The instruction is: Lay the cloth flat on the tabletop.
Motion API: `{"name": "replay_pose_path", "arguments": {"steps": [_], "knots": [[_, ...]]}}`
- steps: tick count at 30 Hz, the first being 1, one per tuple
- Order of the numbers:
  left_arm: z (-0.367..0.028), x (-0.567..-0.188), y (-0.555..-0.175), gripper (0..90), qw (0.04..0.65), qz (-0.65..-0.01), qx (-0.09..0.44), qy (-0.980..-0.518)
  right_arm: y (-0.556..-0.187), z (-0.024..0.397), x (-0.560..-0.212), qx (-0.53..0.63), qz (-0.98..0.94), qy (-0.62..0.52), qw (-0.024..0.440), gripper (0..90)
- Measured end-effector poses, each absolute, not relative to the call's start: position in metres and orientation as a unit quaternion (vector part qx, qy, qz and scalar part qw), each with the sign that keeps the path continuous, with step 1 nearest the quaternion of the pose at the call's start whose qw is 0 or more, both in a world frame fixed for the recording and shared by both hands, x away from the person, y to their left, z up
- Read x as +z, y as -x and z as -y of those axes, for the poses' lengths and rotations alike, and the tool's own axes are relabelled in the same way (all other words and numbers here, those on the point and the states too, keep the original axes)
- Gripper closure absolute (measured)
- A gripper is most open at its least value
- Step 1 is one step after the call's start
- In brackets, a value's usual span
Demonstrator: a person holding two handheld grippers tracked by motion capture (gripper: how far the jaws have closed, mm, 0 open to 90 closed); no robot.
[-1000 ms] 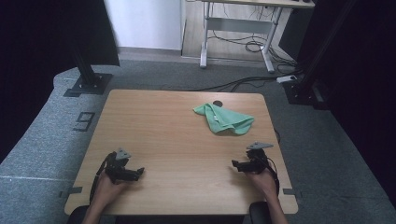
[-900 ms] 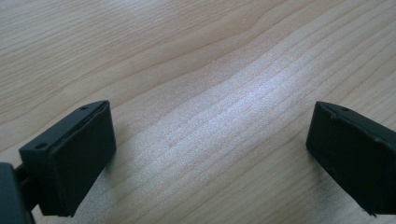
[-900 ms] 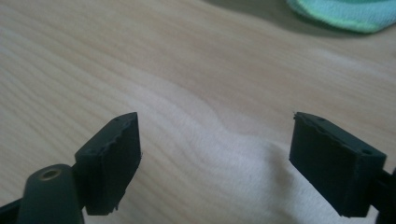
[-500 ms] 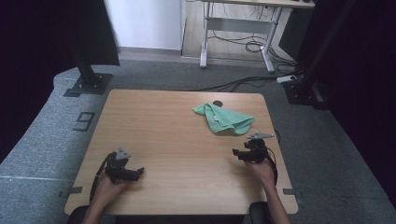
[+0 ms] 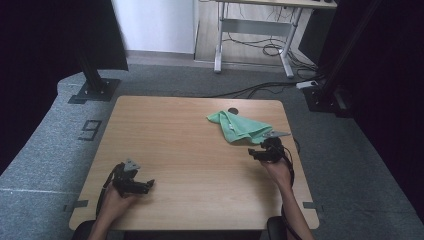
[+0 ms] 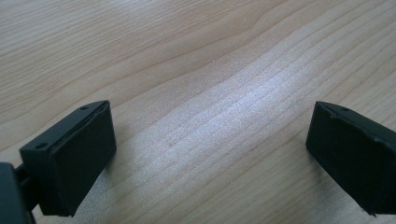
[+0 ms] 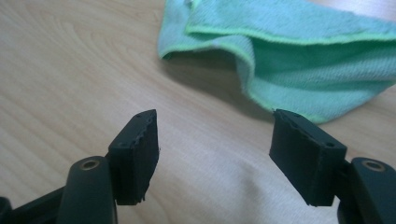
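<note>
Wood-grain table (image 5: 190,150), pale, bare along its near edge. Left gripper (image 5: 145,186) sits low by the near left corner, hand (image 5: 116,197) behind it; in the left gripper view its jaws stand wide apart over bare wood, nothing between them.

Right gripper (image 5: 254,152) is farther in, near the right edge, the hand (image 5: 277,172) trailing it. In the right gripper view (image 7: 212,154) the jaws have just been closing but are still parted, only tabletop between them, no pad on fabric.

Green cloth (image 5: 240,126) lies crumpled toward the far right corner, just beyond the right gripper's tips. Right gripper view shows it (image 7: 299,56) folded over itself, a hemmed edge lifted and casting shadow, its nearest corner just past the right-hand jaw.

Judgement: step in hand looks like a reach to pinch the cloth. To do it well, come in low with one jaw sliding under the raised hem, close on a single layer near a corner rather than the bunched middle, and lift only once the pads bite. Left gripper is well apart; it would need to cross the table to help spread the cloth.

Beyond the table: grey carpet (image 5: 60,150), desk legs (image 5: 218,45), cables (image 5: 250,90).
</note>
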State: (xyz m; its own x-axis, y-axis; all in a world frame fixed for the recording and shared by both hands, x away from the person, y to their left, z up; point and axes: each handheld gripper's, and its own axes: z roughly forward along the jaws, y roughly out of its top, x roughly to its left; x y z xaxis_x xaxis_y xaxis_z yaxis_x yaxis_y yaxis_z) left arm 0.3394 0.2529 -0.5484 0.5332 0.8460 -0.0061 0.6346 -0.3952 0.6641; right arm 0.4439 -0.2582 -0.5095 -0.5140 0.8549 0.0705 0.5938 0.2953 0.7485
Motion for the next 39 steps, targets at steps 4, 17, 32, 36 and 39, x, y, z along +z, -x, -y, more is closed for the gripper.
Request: {"name": "replay_pose_path", "arguments": {"steps": [4,17,32,36,39], "knots": [[-0.253,-0.548,-0.339,1.2,0.312,-0.452,0.169,-0.818,-0.452,0.257,-0.509,0.368,-0.789,-0.46,0.174,38.5],[-0.253,-0.548,-0.339,1.2,0.312,-0.452,0.169,-0.818,-0.479,0.248,-0.519,0.348,-0.792,-0.467,0.182,51.2],[-0.253,-0.549,-0.339,1.2,0.313,-0.452,0.169,-0.818,-0.492,0.246,-0.527,0.348,-0.795,-0.468,0.166,86.2],[-0.253,-0.548,-0.339,1.2,0.312,-0.452,0.169,-0.818,-0.486,0.24,-0.527,0.358,-0.798,-0.458,0.159,86.8],[-0.253,-0.548,-0.339,1.2,0.312,-0.452,0.169,-0.818,-0.481,0.235,-0.528,0.362,-0.801,-0.45,0.154,86.9]]}}
